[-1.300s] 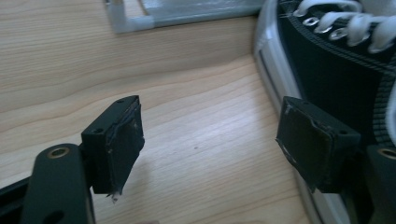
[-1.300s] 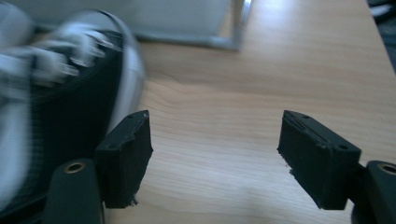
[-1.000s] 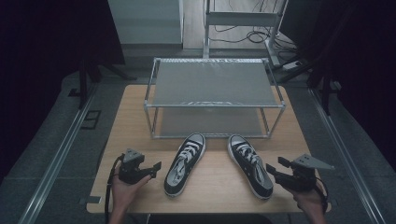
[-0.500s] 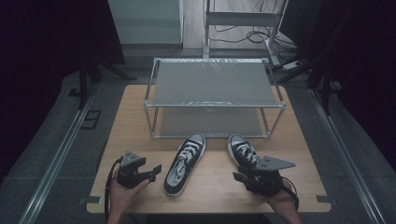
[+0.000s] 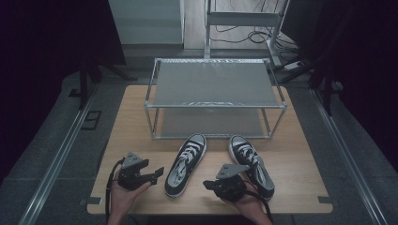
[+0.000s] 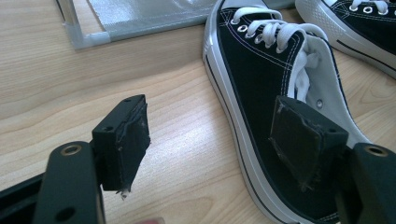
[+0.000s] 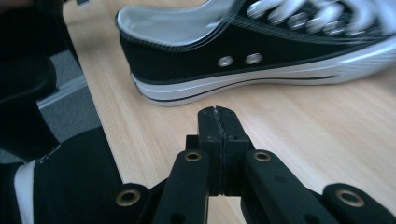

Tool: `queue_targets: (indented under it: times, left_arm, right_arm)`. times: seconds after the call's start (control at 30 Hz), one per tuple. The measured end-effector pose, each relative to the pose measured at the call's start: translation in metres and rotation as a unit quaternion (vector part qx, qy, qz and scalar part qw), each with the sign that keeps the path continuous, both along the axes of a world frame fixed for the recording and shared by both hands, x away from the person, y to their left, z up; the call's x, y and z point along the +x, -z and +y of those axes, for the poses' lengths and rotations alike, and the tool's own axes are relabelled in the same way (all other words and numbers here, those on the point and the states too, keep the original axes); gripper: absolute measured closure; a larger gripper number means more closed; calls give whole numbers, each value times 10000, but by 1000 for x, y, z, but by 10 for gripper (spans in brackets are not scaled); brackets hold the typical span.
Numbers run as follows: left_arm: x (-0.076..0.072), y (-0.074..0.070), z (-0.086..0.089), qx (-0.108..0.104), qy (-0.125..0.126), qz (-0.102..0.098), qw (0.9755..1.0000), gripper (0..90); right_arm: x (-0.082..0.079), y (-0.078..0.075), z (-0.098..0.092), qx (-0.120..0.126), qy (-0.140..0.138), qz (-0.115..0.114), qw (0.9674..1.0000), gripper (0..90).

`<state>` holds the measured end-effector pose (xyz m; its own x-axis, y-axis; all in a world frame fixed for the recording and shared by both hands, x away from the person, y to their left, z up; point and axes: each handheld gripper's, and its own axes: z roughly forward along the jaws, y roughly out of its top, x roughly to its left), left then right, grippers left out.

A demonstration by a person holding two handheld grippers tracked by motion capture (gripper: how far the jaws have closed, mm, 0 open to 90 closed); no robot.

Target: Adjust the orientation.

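Currently, the left gripper [image 5: 157,172] fingers [image 6: 126,135] are standing released, empty, just beside the left sneaker [image 5: 185,164]. The right gripper [image 5: 209,184] fingers [image 7: 217,130], having just been closing, are clenching on nothing and facing that sneaker's side, apart from it.

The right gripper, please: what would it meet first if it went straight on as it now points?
Probably the side of the black shoe just ahead of its shut jaws, near the two metal eyelets.
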<state>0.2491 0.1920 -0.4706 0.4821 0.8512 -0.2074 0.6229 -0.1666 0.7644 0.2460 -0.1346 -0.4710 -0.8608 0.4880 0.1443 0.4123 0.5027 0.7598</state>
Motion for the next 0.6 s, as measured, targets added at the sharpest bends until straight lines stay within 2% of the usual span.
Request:
queue_targets:
  times: [0.03, 0.2, 0.33, 0.37, 0.6]
  left_arm:
    - [0, 0, 0, 0, 0, 0, 10000, 282]
    - [-2, -1, 3, -51, -19, -19, 10000, 282]
    - [-1, -1, 8, -111, -65, 0, 9999, 282]
    - [-1, -1, 10, -114, -90, -1, 9999, 282]
    - [-1, -1, 15, -181, -101, -17, 9998, 279]
  right_arm:
    - [0, 0, 0, 0, 0, 0, 10000, 899]
    - [0, 24, 30, -308, -296, 170, 9989, 899]
    - [0, 32, 43, -385, -412, 205, 9982, 899]
    - [1, 36, 53, -429, -511, 182, 9976, 899]
    - [3, 39, 71, -389, -613, 143, 9973, 899]
